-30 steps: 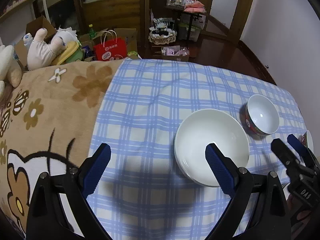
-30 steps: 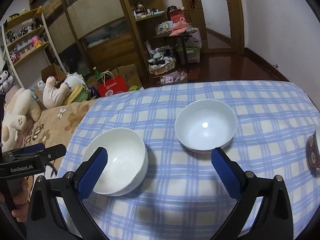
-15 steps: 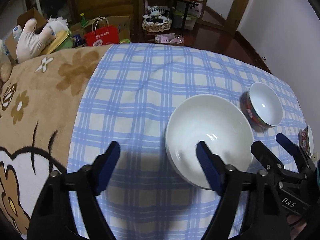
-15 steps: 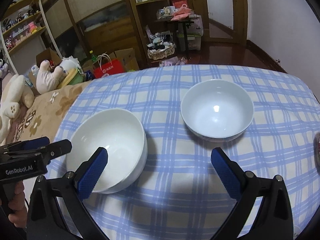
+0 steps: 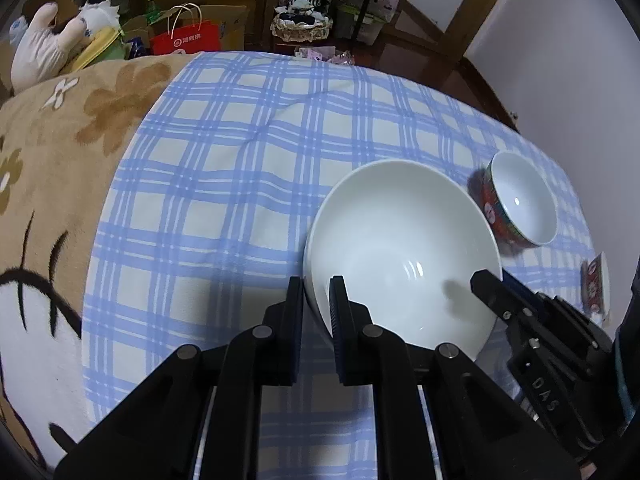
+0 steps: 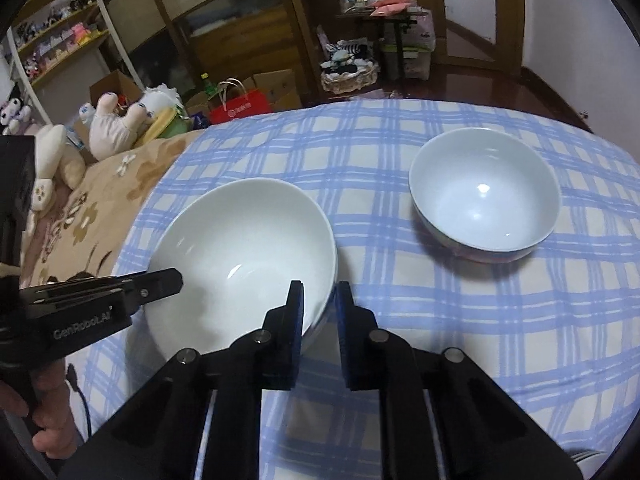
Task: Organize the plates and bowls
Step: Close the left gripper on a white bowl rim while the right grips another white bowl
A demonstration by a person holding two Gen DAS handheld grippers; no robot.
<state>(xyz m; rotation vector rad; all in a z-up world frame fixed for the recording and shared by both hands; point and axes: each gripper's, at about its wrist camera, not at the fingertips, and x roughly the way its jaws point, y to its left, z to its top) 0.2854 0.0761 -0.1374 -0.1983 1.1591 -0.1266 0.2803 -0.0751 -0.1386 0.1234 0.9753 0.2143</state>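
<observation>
A large white bowl (image 5: 400,248) sits on the blue checked cloth; it also shows in the right wrist view (image 6: 244,252). My left gripper (image 5: 316,292) is shut on the bowl's near left rim. My right gripper (image 6: 319,296) is shut on its near right rim, and it also shows in the left wrist view (image 5: 486,280). A smaller bowl with a red patterned outside (image 5: 520,200) stands to the right, white inside in the right wrist view (image 6: 484,196). The edge of another red patterned dish (image 5: 596,284) peeks in at the far right.
A brown flowered blanket (image 5: 52,152) covers the surface left of the blue checked cloth (image 5: 240,152). Plush toys (image 6: 116,124), a red paper bag (image 5: 186,40) and boxes lie on the floor beyond. A wall (image 5: 560,40) stands close at the right.
Both grippers moved in on the large white bowl and closed on opposite sides of its rim. Earlier both were wide open above the cloth.
</observation>
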